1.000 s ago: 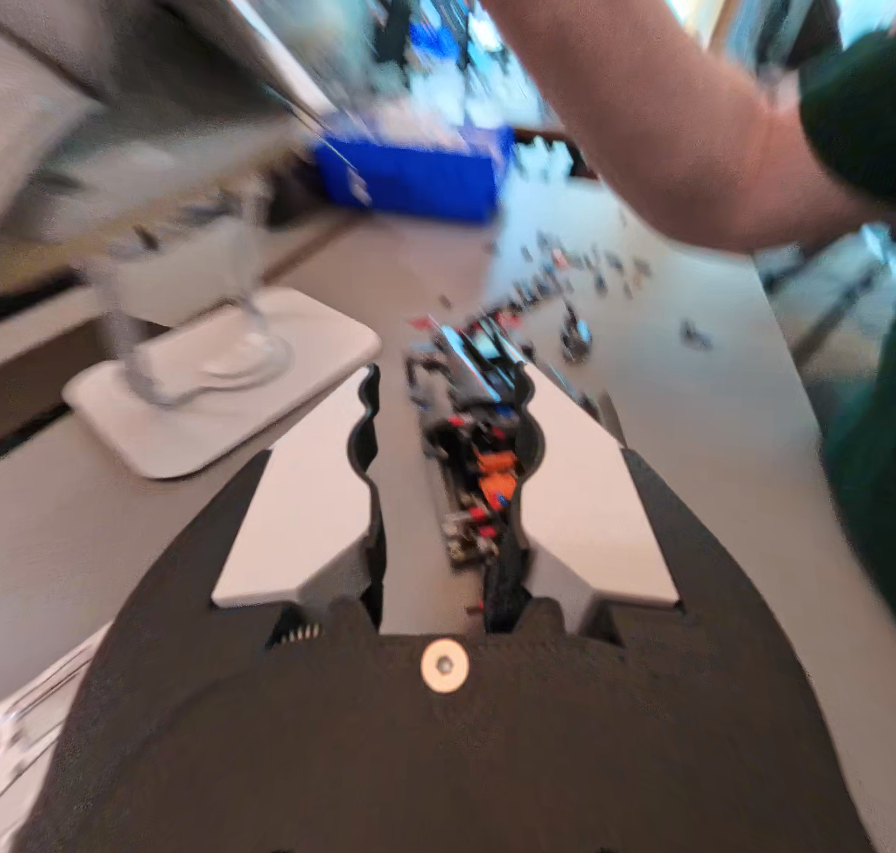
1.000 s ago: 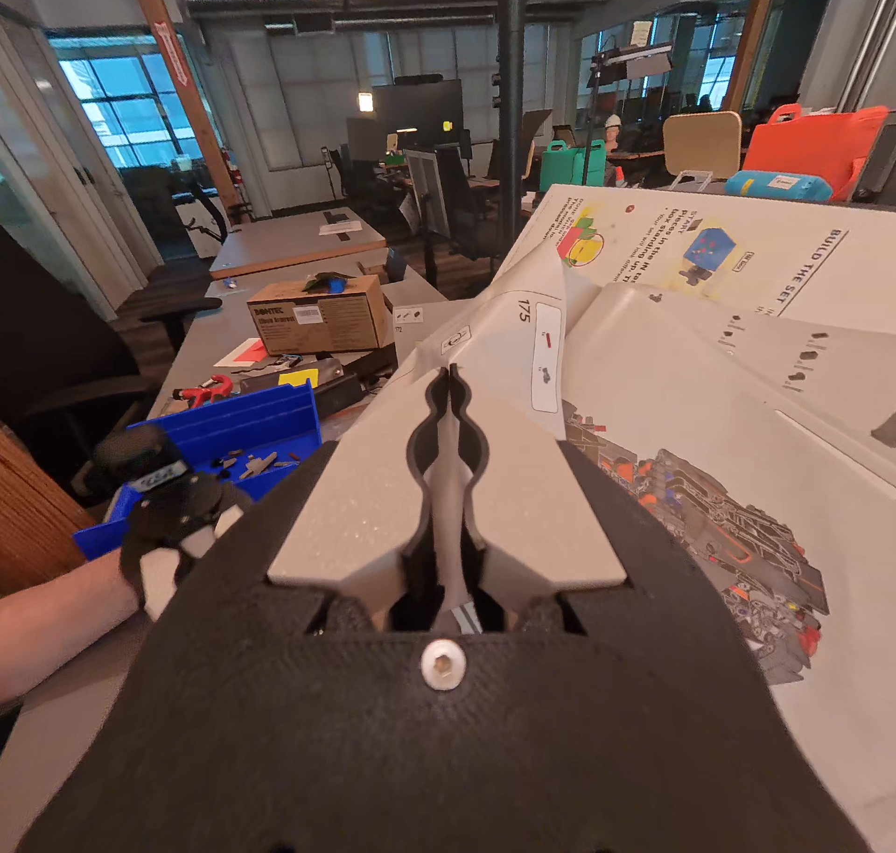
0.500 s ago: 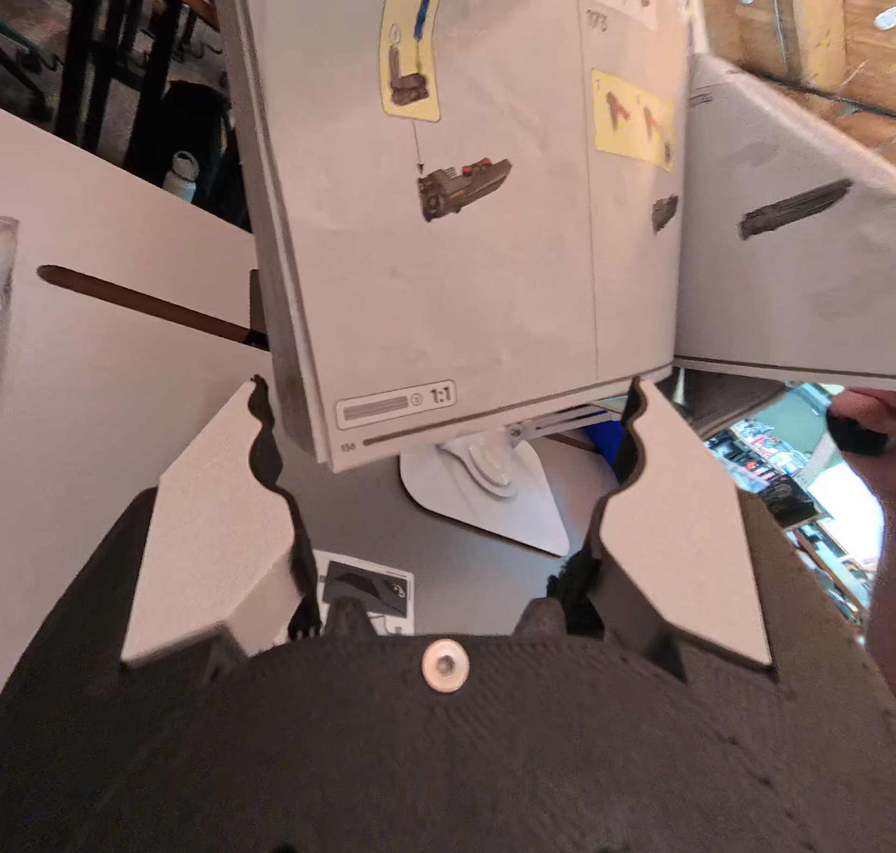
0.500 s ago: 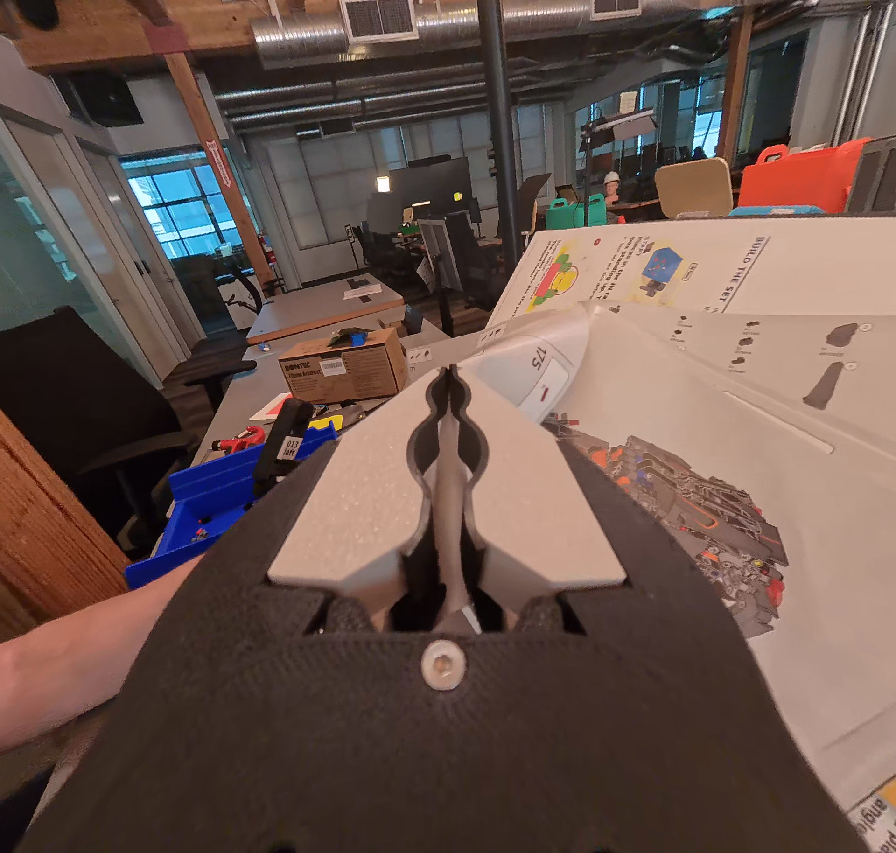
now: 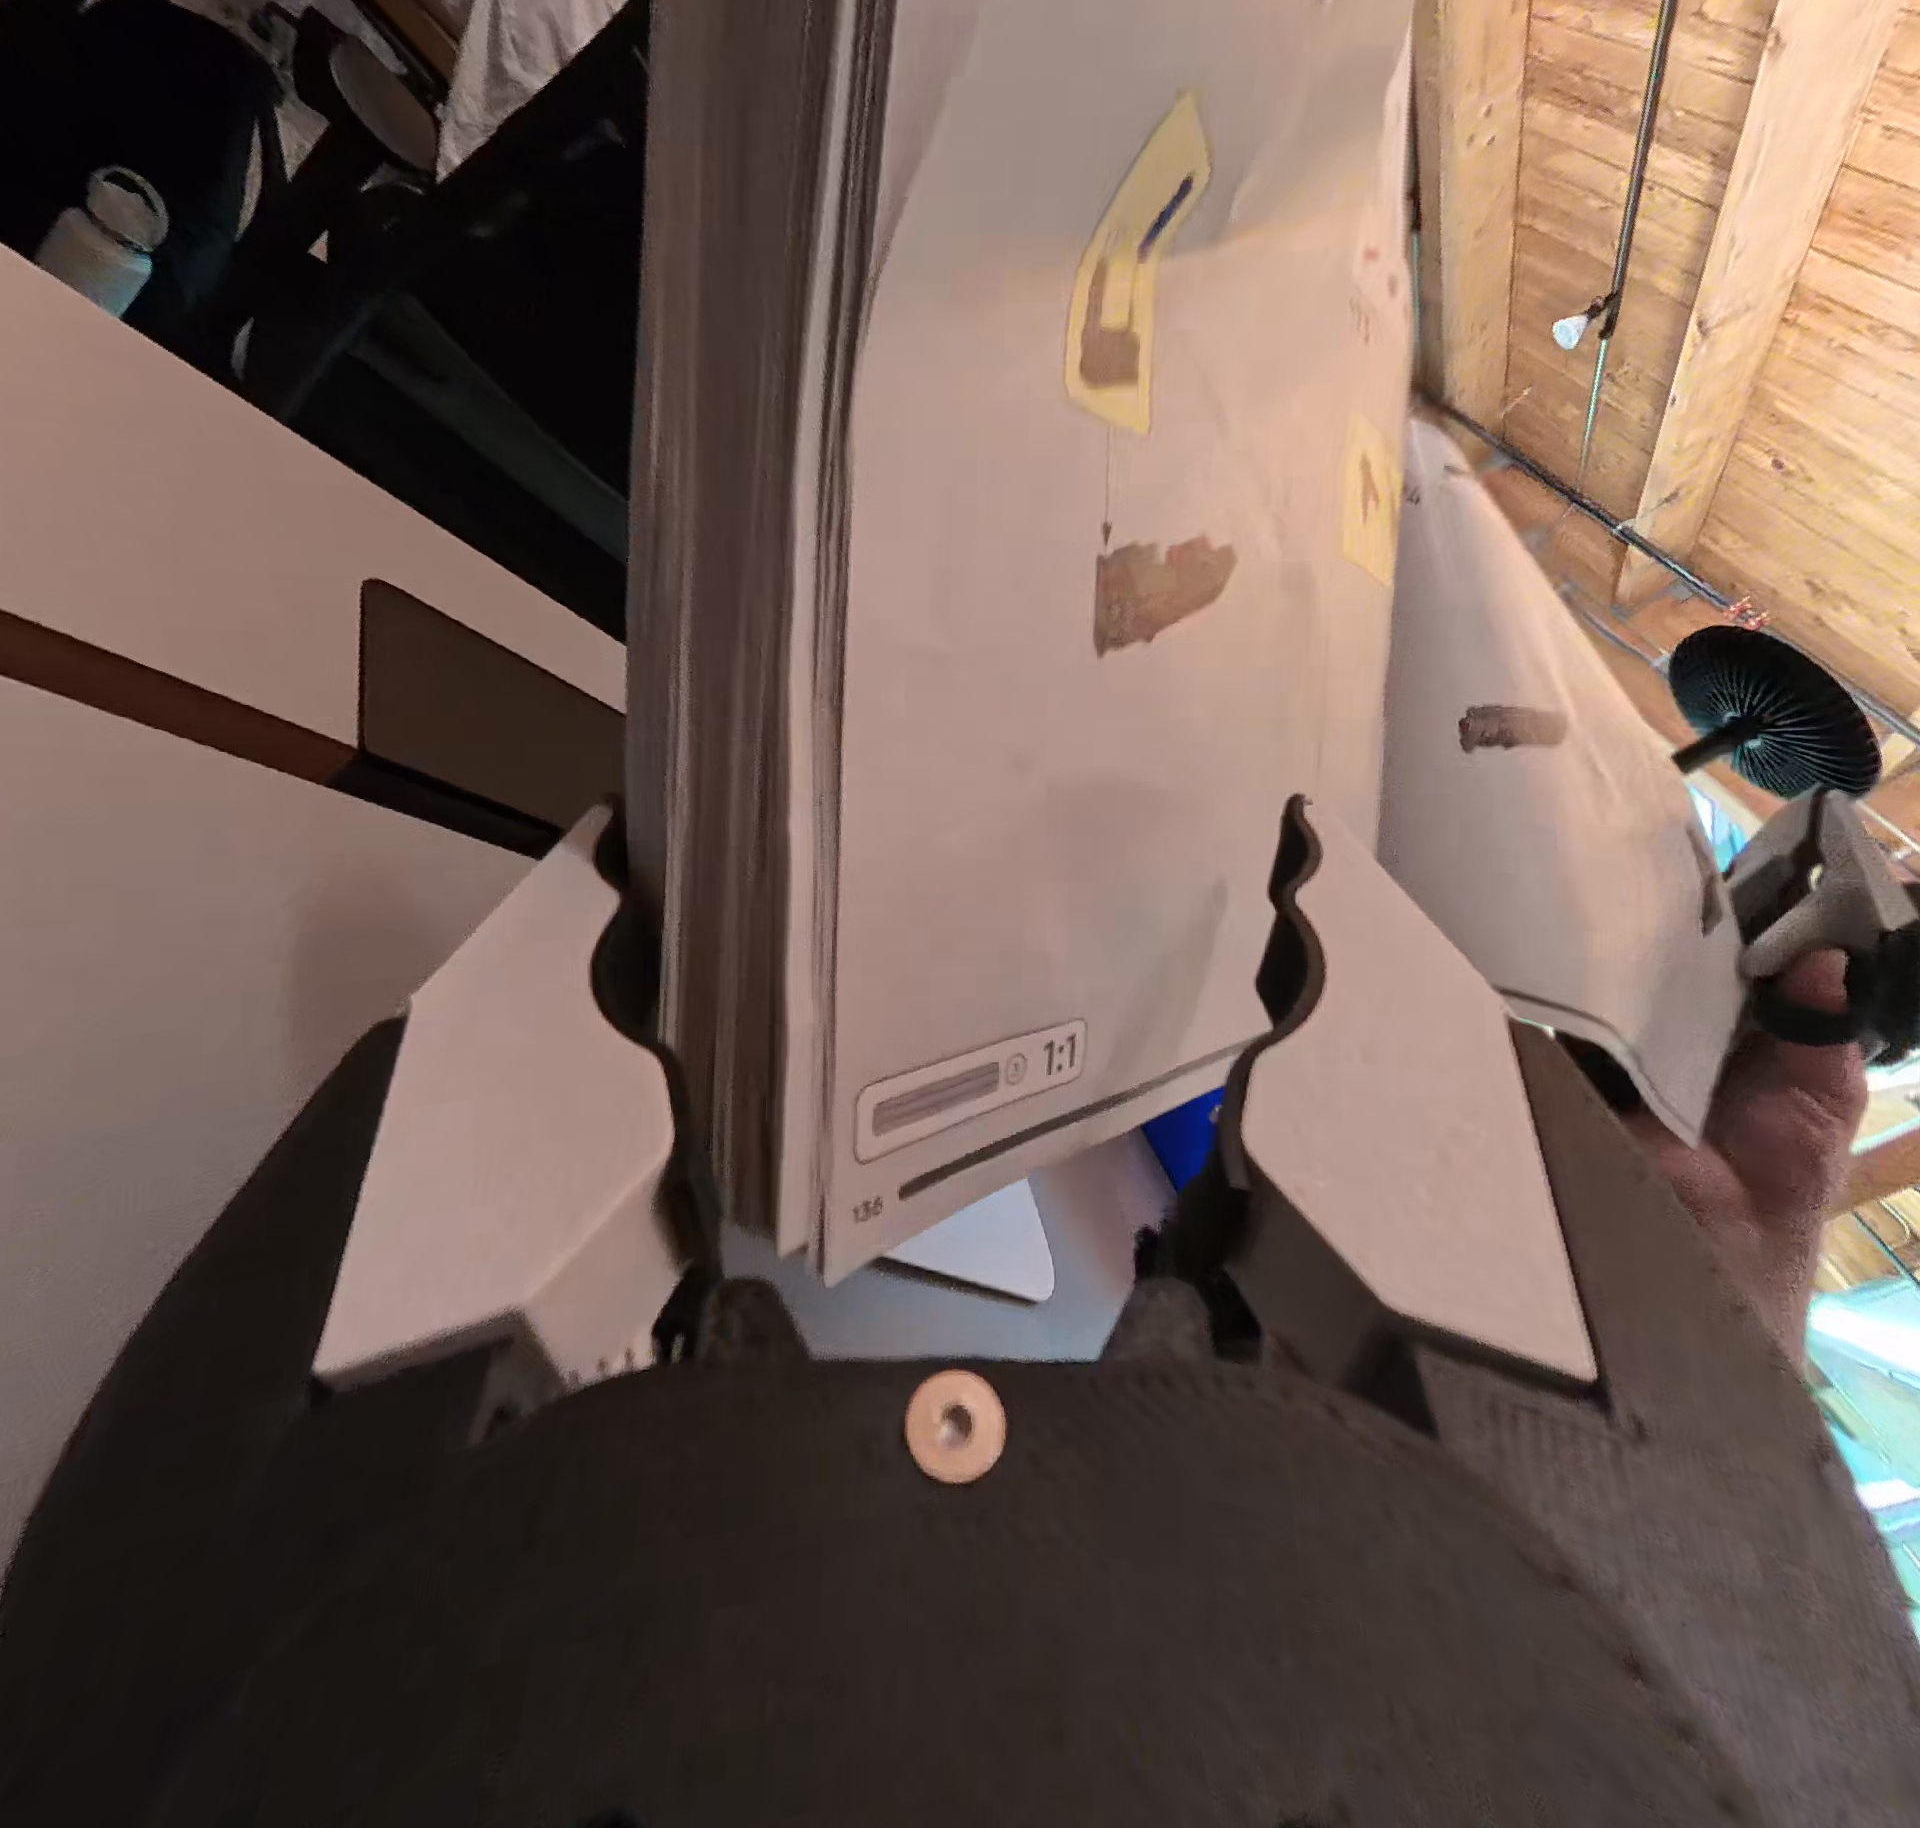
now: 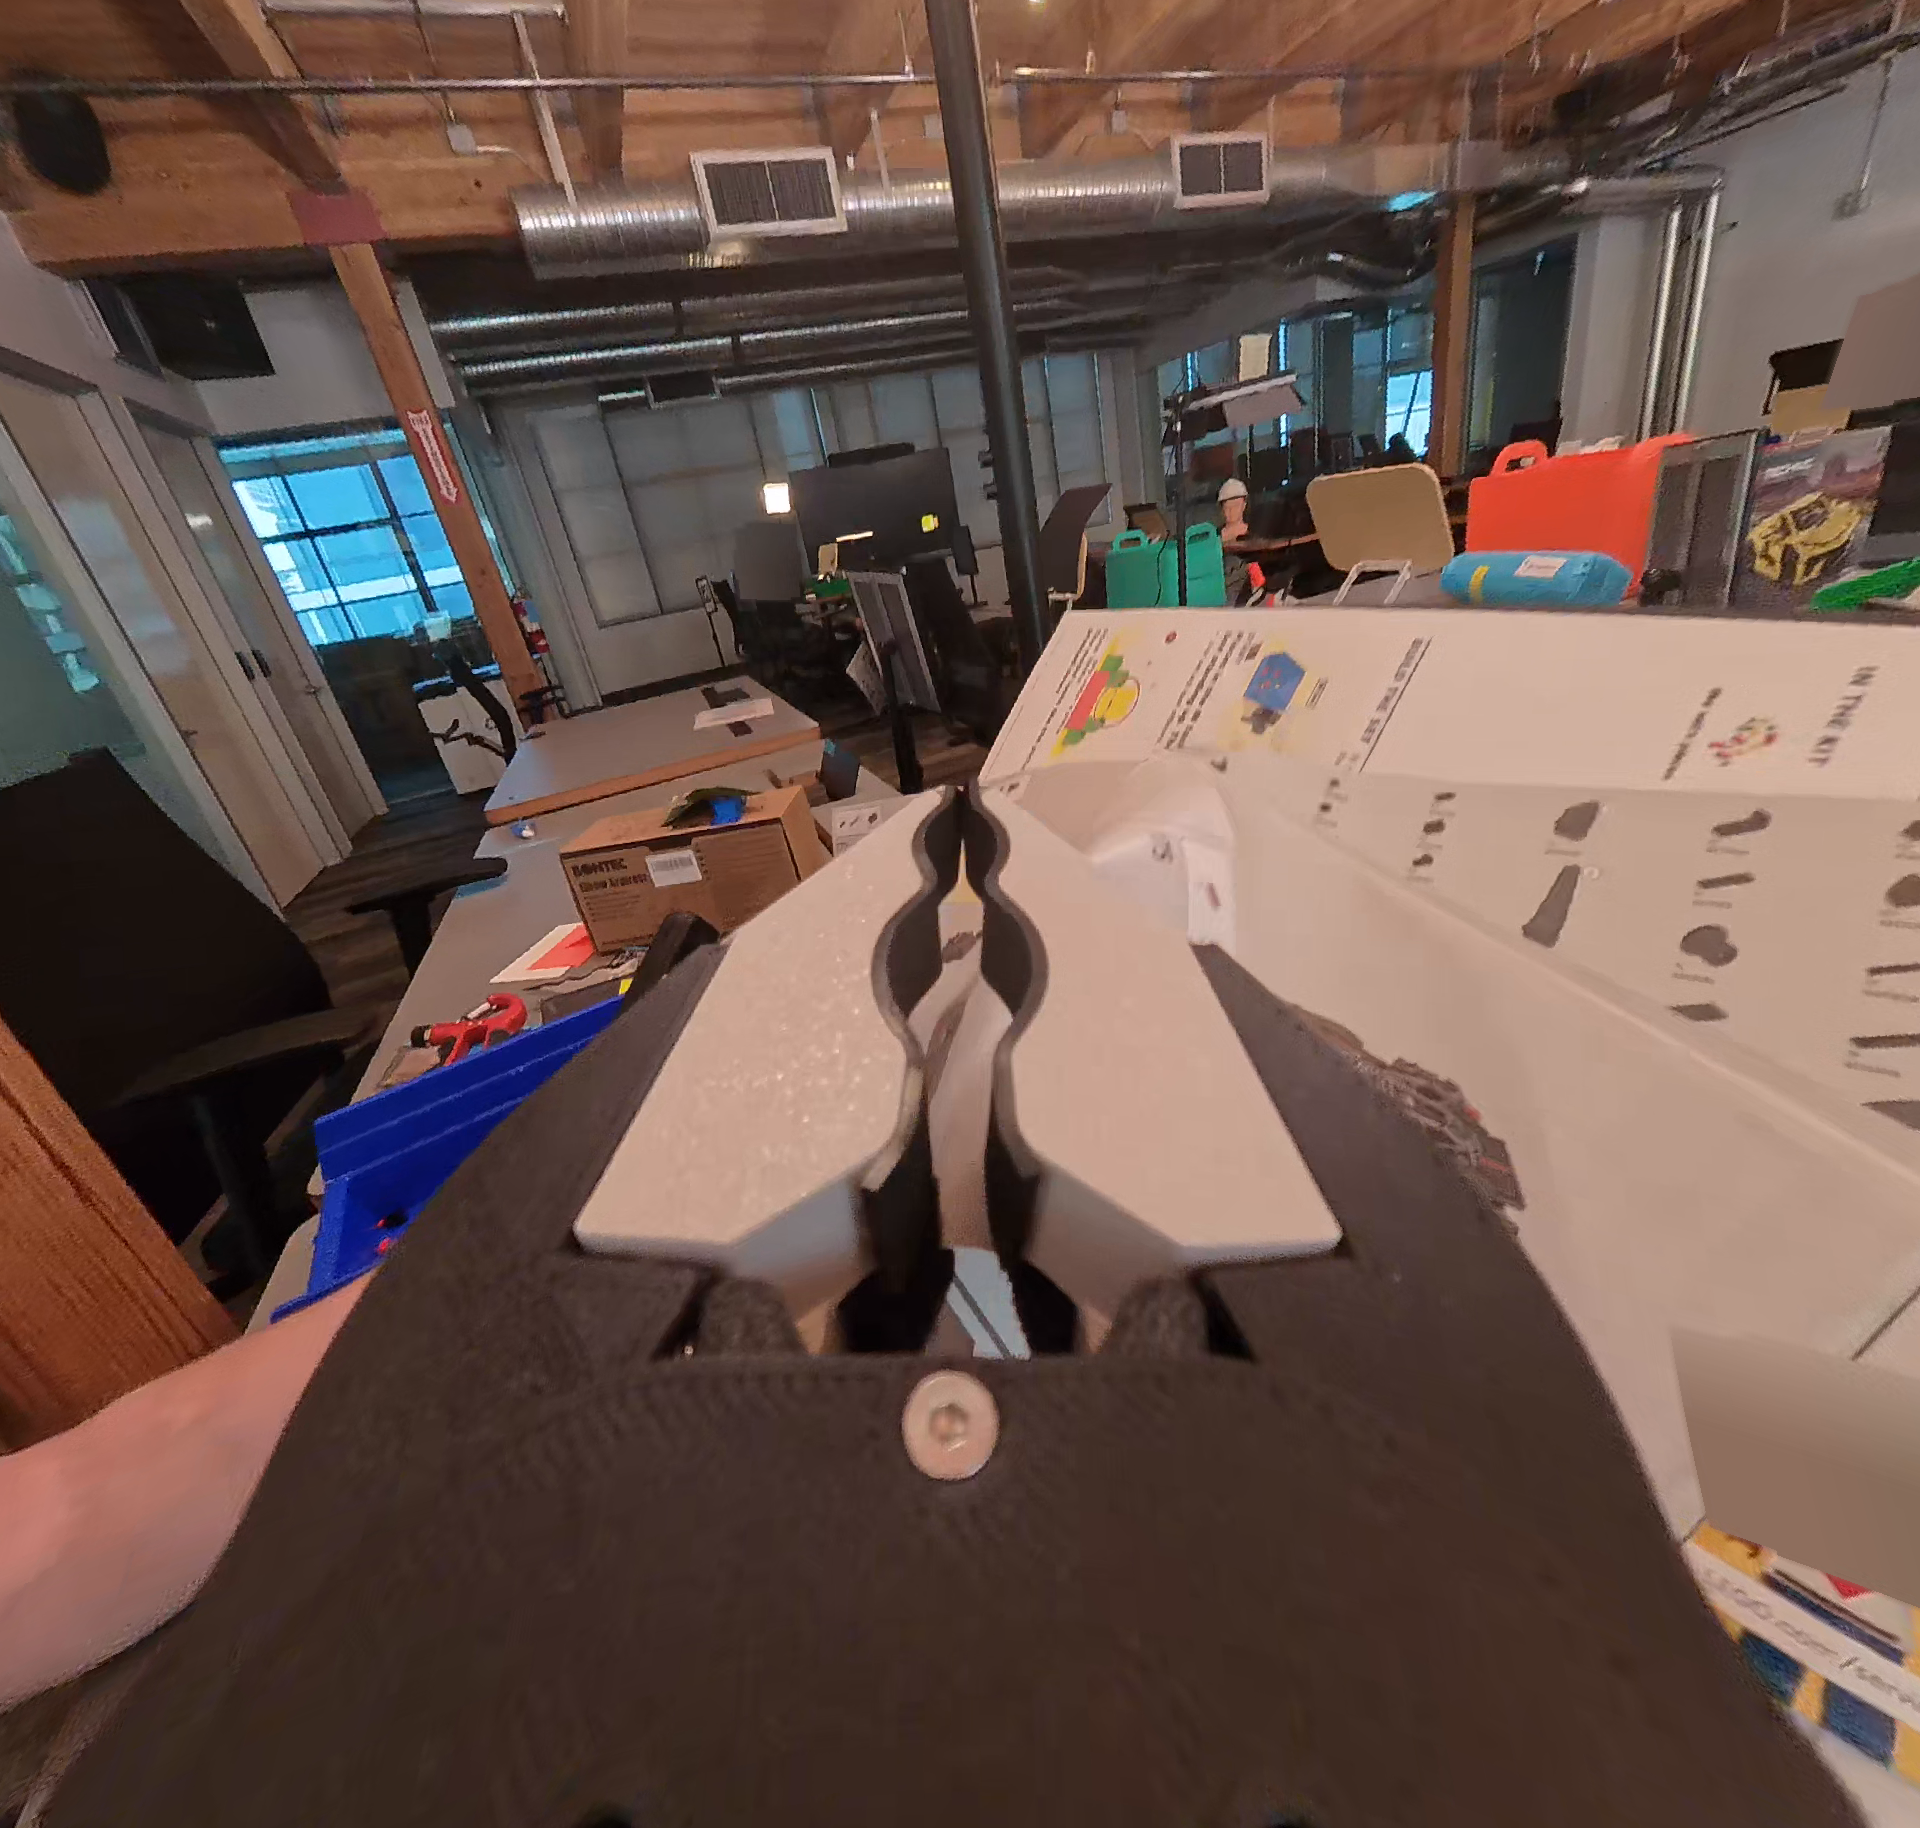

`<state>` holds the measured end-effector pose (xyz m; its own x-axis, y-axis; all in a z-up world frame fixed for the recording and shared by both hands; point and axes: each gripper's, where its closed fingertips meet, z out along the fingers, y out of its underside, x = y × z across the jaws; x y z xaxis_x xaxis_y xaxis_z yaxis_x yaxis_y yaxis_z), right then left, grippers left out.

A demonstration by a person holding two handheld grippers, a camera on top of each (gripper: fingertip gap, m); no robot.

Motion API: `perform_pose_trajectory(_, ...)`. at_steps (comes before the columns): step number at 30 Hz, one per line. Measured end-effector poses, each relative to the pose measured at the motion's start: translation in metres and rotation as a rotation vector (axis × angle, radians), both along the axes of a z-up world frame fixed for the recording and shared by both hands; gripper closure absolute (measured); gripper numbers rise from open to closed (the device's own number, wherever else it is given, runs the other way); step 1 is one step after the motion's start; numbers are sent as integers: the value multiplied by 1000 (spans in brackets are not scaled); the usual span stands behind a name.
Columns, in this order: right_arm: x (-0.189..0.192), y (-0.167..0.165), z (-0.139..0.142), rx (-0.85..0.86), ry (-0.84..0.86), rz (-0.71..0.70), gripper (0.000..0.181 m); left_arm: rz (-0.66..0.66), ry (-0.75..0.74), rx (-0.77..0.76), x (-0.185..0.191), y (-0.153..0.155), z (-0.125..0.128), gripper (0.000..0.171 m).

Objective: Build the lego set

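The thick white instruction booklet (image 5: 1039,739) stands upright right in front of my left gripper (image 5: 951,817). That gripper is open wide, with the booklet's lower corner and page stack between its fingers, close to the left finger (image 5: 520,1103). My right gripper (image 6: 961,807) is shut on a turned page of the booklet (image 6: 1558,947); a strip of white paper (image 6: 966,1103) shows between its fingers. The right gripper also shows in the left wrist view (image 5: 1818,895), at the far page edge. No lego model is in view.
A blue parts bin (image 6: 457,1124) and a cardboard box (image 6: 686,864) stand on the grey table to the left. A white stand base (image 5: 987,1248) shows under the booklet. A person's forearm (image 6: 135,1435) and hand (image 5: 1766,1103) are close by. The gap from one gripper's tips to the other's is roughly 35 centimeters.
My left gripper swung up from the table and the model, opened wider, and closed in on the booklet's corner. My right gripper stayed shut on the page and lifted it higher.
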<state>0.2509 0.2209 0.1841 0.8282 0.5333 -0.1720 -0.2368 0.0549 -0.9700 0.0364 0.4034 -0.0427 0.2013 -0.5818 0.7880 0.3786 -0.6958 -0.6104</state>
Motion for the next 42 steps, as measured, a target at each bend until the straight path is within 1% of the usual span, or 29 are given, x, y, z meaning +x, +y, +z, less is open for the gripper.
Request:
perform_pose_trajectory(1,5,-2,4,9,4,-9,181,-9,4,5,3,-1,0,56)
perform_pose_trajectory(5,10,-1,-2,-27,-4,-5,181,-6,-9,43,4,0,5,86)
perform_pose_trajectory(7,6,-1,-5,-31,-9,4,181,12,-39,67,2,3,13,94)
perform_pose_trajectory(11,-30,5,-6,-31,14,101,181,18,-29,133,4,3,26,109)
perform_pose_trajectory(13,-45,13,-13,-44,-44,86,181,24,-27,166,3,4,36,117)
perform_pose_trajectory(14,-47,16,-14,-35,-84,60,178,17,-18,185,3,3,40,120)
perform_pose_trajectory(15,-45,17,-17,-28,-132,40,160,8,7,204,5,1,42,122)
perform_pose_trajectory(16,-39,16,-25,-37,-205,20,135,8,29,221,5,2,45,124)
perform_pose_trajectory(17,-25,18,-37,-74,-288,-42,120,13,46,233,5,2,48,125)
perform_pose_trajectory(19,19,21,-62,-155,-411,-224,104,9,47,251,5,2,55,131)
perform_pose_trajectory(20,36,19,-77,-200,-447,-282,96,19,44,266,5,2,59,133)
perform_pose_trajectory(21,48,16,-92,-251,-448,-307,91,25,51,273,6,2,60,134)
perform_pose_trajectory(22,56,13,-106,-303,-415,-313,86,22,52,272,7,1,59,134)
perform_pose_trajectory(23,57,10,-120,-348,-369,-289,82,14,39,264,8,1,59,134)
perform_pose_trajectory(24,56,8,-133,-391,-321,-260,83,11,26,257,8,1,58,134)
perform_pose_trajectory(26,47,5,-153,-456,-227,-204,88,6,18,249,9,2,54,134)
perform_pose_trajectory(27,34,2,-161,-486,-184,-138,97,6,17,246,9,2,54,134)
perform_pose_trajectory(28,16,0,-165,-497,-126,-62,99,8,18,248,9,2,54,134)
perform_pose_trajectory(29,-5,-1,-162,-479,-56,23,98,9,22,255,10,1,55,134)
perform_pose_trajectory(31,-50,-3,-141,-392,21,177,98,4,24,264,10,0,56,135)
perform_pose_trajectory(33,-96,1,-122,-313,-41,261,95,2,23,262,10,1,55,134)
perform_pose_trajectory(34,-126,-1,-111,-256,-89,340,94,0,22,264,10,0,55,134)
perform_pose_trajectory(36,-194,-25,-98,-188,-184,611,96,1,28,272,9,1,55,131)
perform_pose_trajectory(37,-213,-33,-99,-190,-235,673,91,1,29,274,9,1,55,130)
perform_pose_trajectory(38,-218,-32,-99,-180,-282,655,92,-4,21,275,8,1,56,129)
perform_pose_trajectory(39,-212,-29,-96,-150,-311,600,100,-9,13,274,6,1,57,129)
perform_pose_trajectory(40,-198,-26,-93,-121,-322,531,105,-12,11,268,5,2,57,129)
perform_pose_trajectory(42,-145,-13,-91,-114,-304,328,105,-16,8,273,2,3,59,128)
